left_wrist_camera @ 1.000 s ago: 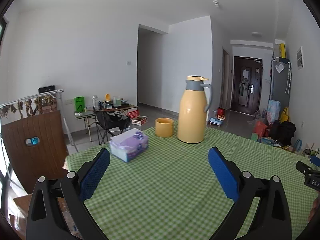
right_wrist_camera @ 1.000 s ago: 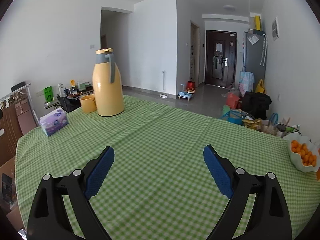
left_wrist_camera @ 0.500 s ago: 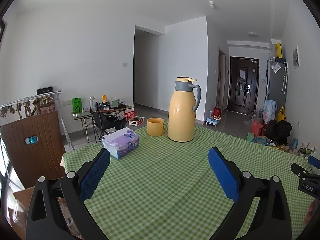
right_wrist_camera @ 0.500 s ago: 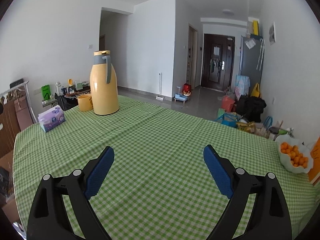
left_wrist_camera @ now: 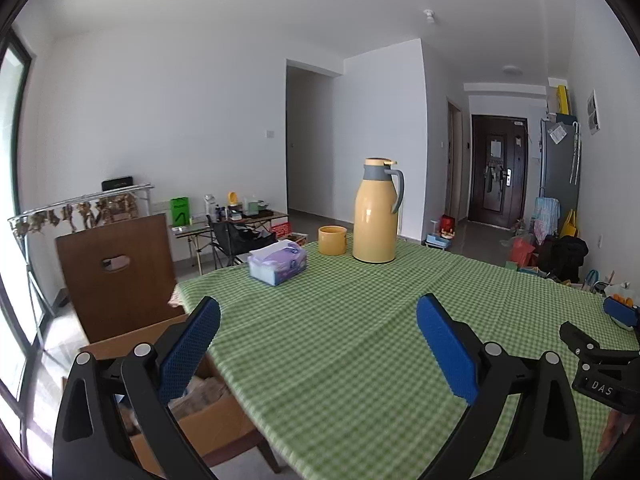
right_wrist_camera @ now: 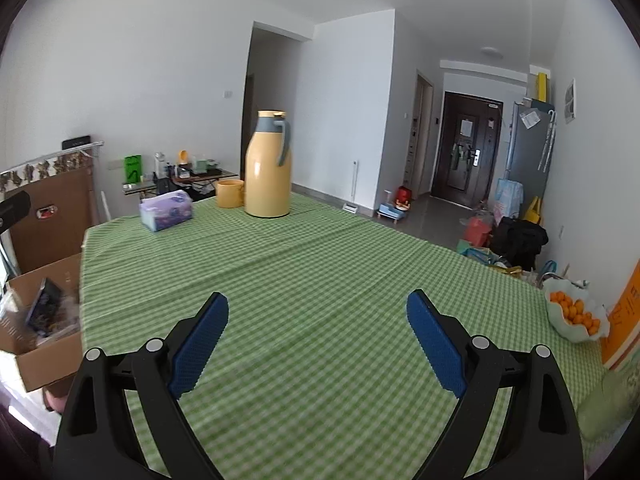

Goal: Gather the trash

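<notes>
The left gripper (left_wrist_camera: 318, 320) hangs over the near part of the table with its two blue fingers (left_wrist_camera: 188, 350) spread wide, and nothing is between them. The right gripper (right_wrist_camera: 318, 316) is in the same condition: its fingers (right_wrist_camera: 436, 344) stand far apart and hold nothing. In the left wrist view the right gripper shows at about 3 o'clock, near the table edge. Under both lies the green checked tablecloth (left_wrist_camera: 360, 340), and no loose trash can be seen on it. The place for the trash is probably the cardboard box (left_wrist_camera: 192, 412), which stands on a chair below the table's left edge, at about 8 o'clock in the left wrist view and at 9 o'clock in the right wrist view; it already has some paper and packaging inside. Farther, at 11 o'clock, are the tissue box (left_wrist_camera: 278, 262), then the yellow cup (left_wrist_camera: 332, 240) and the tall yellow thermos (left_wrist_camera: 376, 216) just beside it. At 3 o'clock in the right wrist view stands a bowl of oranges (right_wrist_camera: 574, 314). None of these looks like trash, so the step in hand is likely a search. To do it well, the person should move both grippers slowly across the cloth, keep the jaws open, and stay away from the thermos, which is tall and may tip.
</notes>
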